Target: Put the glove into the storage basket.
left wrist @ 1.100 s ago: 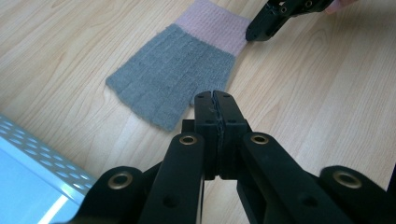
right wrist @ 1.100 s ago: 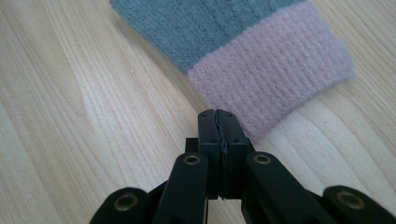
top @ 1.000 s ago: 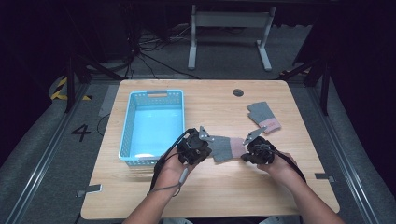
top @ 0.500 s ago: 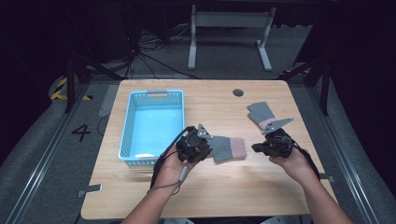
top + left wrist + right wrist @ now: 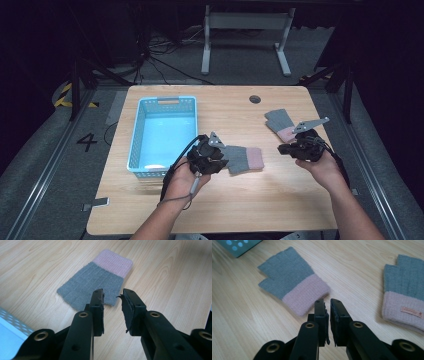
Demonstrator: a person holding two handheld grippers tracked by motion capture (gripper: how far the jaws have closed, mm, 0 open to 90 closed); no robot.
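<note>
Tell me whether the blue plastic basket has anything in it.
Empty as far as can be seen: the blue plastic basket shows a bare floor in the high view; both grey-and-pink knitted gloves lie outside.

So the high view sits above the near edge, looking forward and down over the whole bench (image 5: 150,210). The left gripper view rides low and close, facing the middle glove (image 5: 97,283). The right gripper view is just as low, and shares that glove (image 5: 292,282) plus the second glove (image 5: 404,297).
</note>
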